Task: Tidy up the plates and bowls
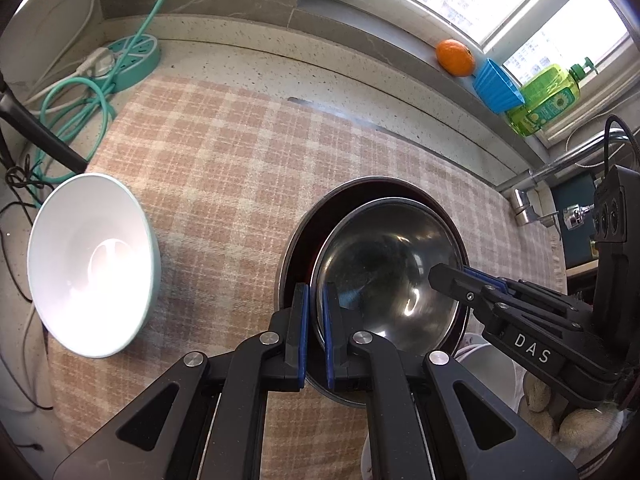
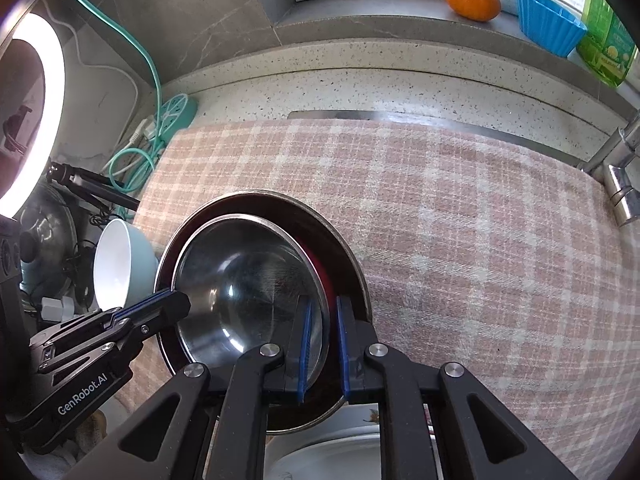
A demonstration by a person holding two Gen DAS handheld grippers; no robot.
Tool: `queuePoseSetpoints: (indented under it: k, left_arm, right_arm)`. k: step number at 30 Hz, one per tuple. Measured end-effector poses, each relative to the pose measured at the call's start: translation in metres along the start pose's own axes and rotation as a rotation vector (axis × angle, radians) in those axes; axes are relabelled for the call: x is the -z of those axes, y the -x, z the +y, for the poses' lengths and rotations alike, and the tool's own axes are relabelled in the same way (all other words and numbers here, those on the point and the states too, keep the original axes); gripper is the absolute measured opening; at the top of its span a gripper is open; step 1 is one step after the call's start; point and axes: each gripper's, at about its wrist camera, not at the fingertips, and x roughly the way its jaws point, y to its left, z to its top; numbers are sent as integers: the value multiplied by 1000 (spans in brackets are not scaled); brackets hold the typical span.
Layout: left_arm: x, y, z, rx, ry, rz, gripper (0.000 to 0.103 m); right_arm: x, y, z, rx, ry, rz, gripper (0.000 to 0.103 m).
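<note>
Steel bowl (image 1: 384,276) nested in darker pan (image 1: 298,240), both on checked cloth (image 1: 224,152) over desk (image 1: 248,56). Left tongs (image 1: 315,332) clamped tight on bowl's near-left rim. Right tongs (image 2: 322,344) narrowly parted astride the opposite rim, pads (image 2: 306,344) close to the metal; firm pinch or not, cannot tell. White bowl (image 1: 92,268) tipped on its side at cloth's left edge, well apart. White plate (image 2: 320,456) just below pan.

Risks, as judged: thin, slick rim sliding out of right tongs if lifted before a firm pinch, bowl then swinging on left grip alone and clanging into pan. Pan dragged along, cloth bunched. Uneven lift tipping bowl toward plate beneath. Tilted white bowl rolling off cloth toward cables (image 1: 80,100) if nudged.
</note>
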Motion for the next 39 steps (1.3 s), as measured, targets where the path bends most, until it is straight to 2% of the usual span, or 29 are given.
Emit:
queuePoseSetpoints:
  k: [10,18,26,30,39]
  left_arm:
    - [0,7,-2,5,-14,-18,7]
    - [7,35,9,10,18,-100,7]
    - [24,62,49,-4,132,-179,7]
    - [31,73,72,-24,201,-219,7]
    - [49,86,125,-53,353,-251,8]
  right_arm:
    - [0,15,-2,6,6,-40,14]
    - [-1,36,5,-18,21,-97,15]
    - [-7,47,35,-78,96,-145,15]
    - [-11,45,50,-111,121,-139,15]
    - [-19,33,80,-181,154,-104,15]
